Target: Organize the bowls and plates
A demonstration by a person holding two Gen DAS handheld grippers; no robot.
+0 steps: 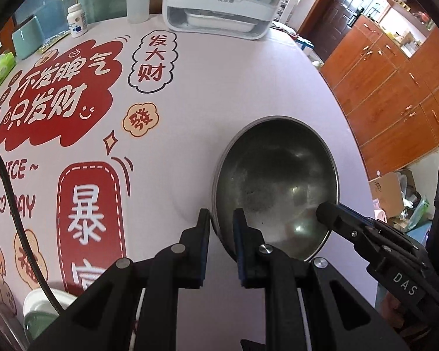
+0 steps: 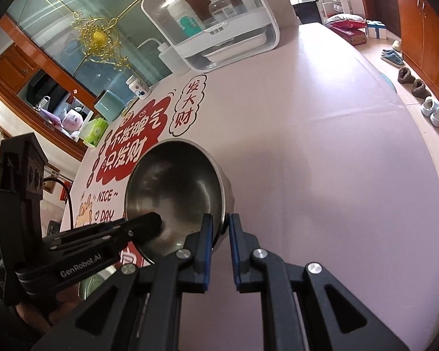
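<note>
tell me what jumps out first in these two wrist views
A shiny steel bowl dominates the near middle of the table, with the left gripper and right gripper each straddling its rim from opposite sides. Behind and left of it, the pale tablecloth carries bold red cartoon panels with Chinese lettering. At the far edge stands a white dish cabinet with a clear front.

Printed on the tablecloth (image 1: 248,87), ahead and left of the left jaws: "不发脾气 只发财" in a red cloud (image 1: 58,87), "发大财" in a white bubble (image 1: 153,61), "NICE ~ DAY" (image 2: 104,204), "暴" in a red panel (image 1: 87,213). Stamped "DAS" on the right gripper (image 1: 322,213), right of the left jaws. Marked "GenRobot.AI" on the left gripper (image 2: 158,222), left of the right jaws.
</note>
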